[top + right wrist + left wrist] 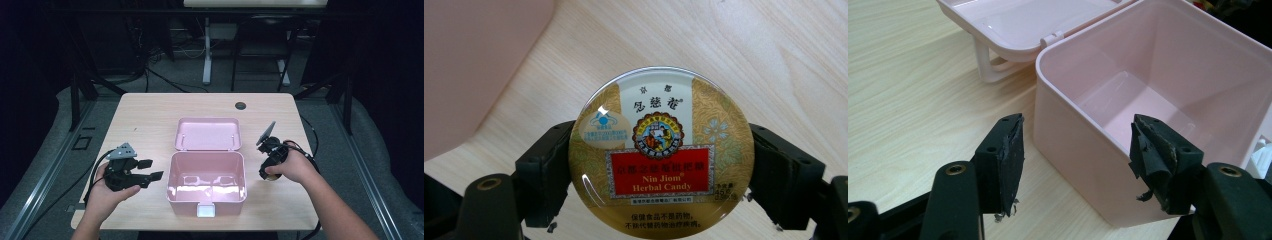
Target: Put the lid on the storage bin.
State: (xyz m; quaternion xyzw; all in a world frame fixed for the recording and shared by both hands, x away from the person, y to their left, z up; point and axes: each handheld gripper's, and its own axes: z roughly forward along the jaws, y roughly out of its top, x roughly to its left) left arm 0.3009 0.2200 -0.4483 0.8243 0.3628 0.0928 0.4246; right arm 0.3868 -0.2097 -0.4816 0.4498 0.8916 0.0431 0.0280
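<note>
Worktop [150,110]: pale wood grain, rounded corners, a dark round grommet [241,105] near the far edge.

Pink box [206,192]: sits at the middle of the worktop, toward the near edge. Open, nothing inside. Its lid [208,133] is hinged back flat toward the far edge, inner face up. A pale latch tab shows on the near wall. In the left gripper view the box's near corner stands between and beyond the two jaws, not touched by them.

Left gripper [150,170]: held in the person's left hand [111,192] near the near-left corner of the worktop, just left of the box. Jaws spread wide, gripping nothing; the pads [1010,160] look ragged and torn at the edges. Grey three-cornered plate on top.

Right gripper [265,172]: held in the right hand [294,167] to the right of the box, pointing steeply down at the worktop.

Candy tin [661,155]: round, gold, with a red label reading "Nin Jiom Herbal Candy". In the right gripper view it lies face up between the right jaws, which press on it from both sides, clamped on its rim. Bare wood behind it, with the pink box wall at the upper left of that view. Whether the tin rests on the worktop or hangs just above it, cannot tell.
</note>
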